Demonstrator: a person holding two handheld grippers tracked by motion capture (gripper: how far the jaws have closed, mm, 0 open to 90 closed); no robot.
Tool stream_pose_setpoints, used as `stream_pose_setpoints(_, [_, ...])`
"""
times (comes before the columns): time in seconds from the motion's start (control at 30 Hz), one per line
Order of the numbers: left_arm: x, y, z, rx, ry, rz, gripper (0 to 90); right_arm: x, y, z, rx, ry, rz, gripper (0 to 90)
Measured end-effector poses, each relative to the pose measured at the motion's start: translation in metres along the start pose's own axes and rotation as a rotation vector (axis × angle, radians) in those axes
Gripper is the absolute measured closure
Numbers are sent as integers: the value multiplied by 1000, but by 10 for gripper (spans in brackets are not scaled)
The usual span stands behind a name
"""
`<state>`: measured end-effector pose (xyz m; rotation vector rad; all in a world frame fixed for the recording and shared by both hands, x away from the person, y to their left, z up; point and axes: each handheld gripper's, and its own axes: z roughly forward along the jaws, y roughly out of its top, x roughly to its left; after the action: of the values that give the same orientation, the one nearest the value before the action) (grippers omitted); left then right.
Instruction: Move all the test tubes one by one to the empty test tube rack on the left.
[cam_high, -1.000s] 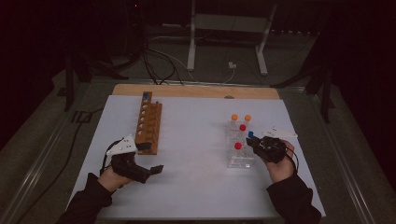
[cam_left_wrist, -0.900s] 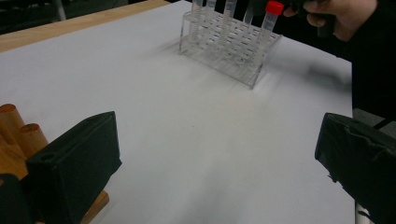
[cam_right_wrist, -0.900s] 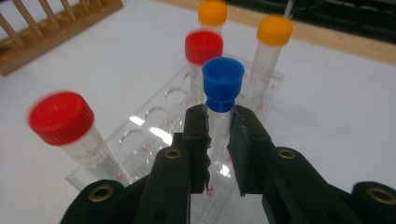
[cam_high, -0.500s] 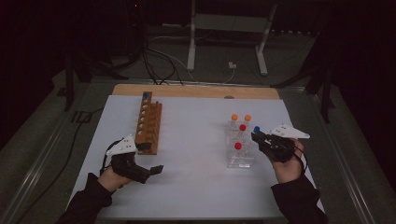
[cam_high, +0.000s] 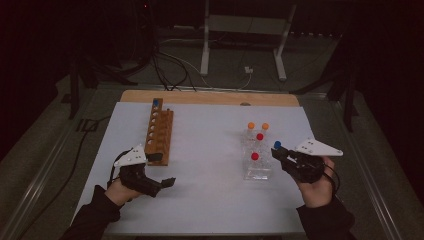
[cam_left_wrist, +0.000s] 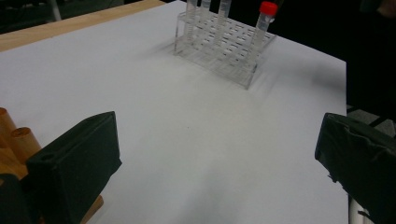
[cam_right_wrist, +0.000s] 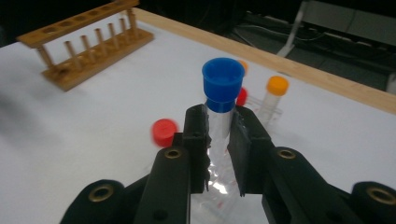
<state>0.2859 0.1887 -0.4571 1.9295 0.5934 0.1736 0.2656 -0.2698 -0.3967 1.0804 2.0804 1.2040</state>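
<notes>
Dim surroundings swallow everything past the white table (cam_high: 210, 200). Right gripper (cam_right_wrist: 218, 140) is clamped on a clear blue-capped plastic tube (cam_right_wrist: 222, 81) (its lower end hidden), just beside the clear acrylic rack (cam_high: 257, 172). Left gripper (cam_high: 167, 182) gapes wide, empty.

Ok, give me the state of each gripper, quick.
Left gripper: open, nothing between its jaws.
Right gripper: shut on the blue-capped tube.

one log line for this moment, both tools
right tool: shut on blue-capped clear plastic tube, above clear plastic rack | left tool: open, empty, beside wooden rack
</notes>
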Motion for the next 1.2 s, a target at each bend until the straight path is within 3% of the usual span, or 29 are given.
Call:
stream_pose_setpoints(0.2, [-2, 1, 3, 6, -9, 2, 8, 17, -4, -3, 28, 77, -19, 768])
stream_pose_setpoints(0.53, [-6, 2, 7, 9, -35, 7, 8, 45, -11, 17, 87, 174, -61, 768])
stream_pose_setpoints(0.83, [-15, 14, 15, 16, -74, 47, 8, 68, -12, 40, 107, 264, -122, 768])
stream_pose_setpoints(1.2, [-25, 30, 30, 11, -139, 84, 9, 93, -12, 59, 119, 335, -177, 768])
